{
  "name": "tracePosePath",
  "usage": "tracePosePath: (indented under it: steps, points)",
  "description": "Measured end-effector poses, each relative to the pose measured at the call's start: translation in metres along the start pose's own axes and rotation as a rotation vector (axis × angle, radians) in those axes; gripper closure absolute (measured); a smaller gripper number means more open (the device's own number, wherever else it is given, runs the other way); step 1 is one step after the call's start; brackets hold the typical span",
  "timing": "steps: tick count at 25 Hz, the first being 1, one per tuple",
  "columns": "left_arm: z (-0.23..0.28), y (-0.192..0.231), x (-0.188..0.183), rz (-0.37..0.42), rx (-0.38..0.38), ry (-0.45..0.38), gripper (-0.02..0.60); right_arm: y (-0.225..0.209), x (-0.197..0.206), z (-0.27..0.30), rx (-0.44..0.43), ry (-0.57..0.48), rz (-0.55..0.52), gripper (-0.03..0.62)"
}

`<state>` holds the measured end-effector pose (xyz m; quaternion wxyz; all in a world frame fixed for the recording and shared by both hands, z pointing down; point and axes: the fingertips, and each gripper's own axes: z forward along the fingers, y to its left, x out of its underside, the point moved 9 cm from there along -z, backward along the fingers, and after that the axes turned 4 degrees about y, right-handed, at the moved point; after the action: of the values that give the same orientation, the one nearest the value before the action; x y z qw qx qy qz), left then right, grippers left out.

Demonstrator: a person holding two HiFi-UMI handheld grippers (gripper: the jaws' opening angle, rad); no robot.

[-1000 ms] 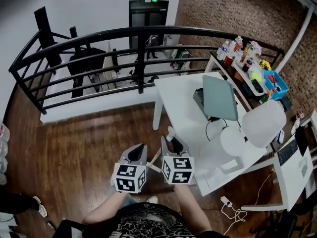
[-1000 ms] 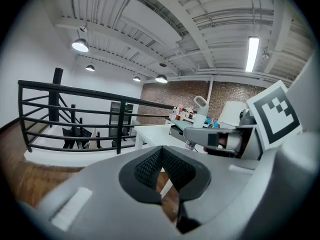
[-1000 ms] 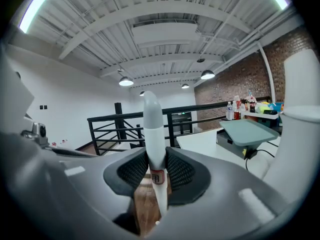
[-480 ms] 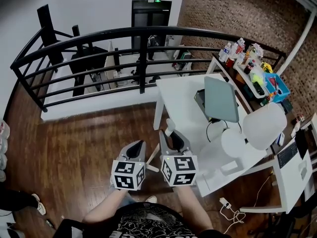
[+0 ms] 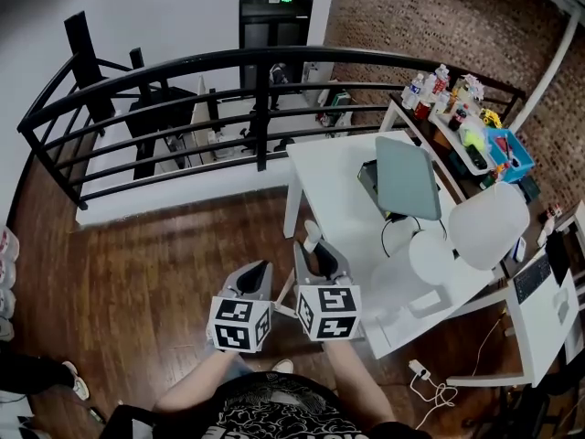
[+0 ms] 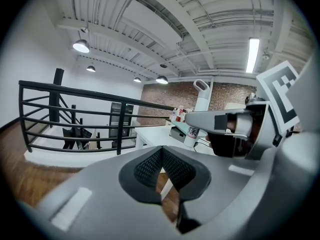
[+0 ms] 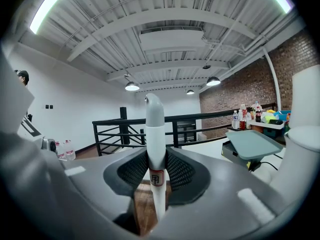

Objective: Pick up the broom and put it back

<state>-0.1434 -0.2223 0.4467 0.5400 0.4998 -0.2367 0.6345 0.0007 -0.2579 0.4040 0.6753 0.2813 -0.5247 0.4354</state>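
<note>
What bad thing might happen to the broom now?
The right tool grips only the thin handle of the broom, near its top, so the broom may slip or swing. The left tool is shut and empty, so it gives no help. The table stands close on the right tool's side, and a swinging broom might bump it.

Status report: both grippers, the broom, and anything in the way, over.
Right gripper shut on broom handle; broom head not in view. Left gripper shut, empty. White table close at right, black railing ahead.
</note>
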Motion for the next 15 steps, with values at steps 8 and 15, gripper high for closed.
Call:
tracePosePath:
  steps: [8,15]
  points:
    - [0.001,-0.003,0.004,0.017,0.021,0.023,0.577,-0.008,0.029,0.005,0.057,0.049,0.031,0.494]
    - [0.005,-0.009,0.008,0.034,0.043,0.049,0.577,-0.019,0.06,0.011,0.09,0.098,0.067,0.493]
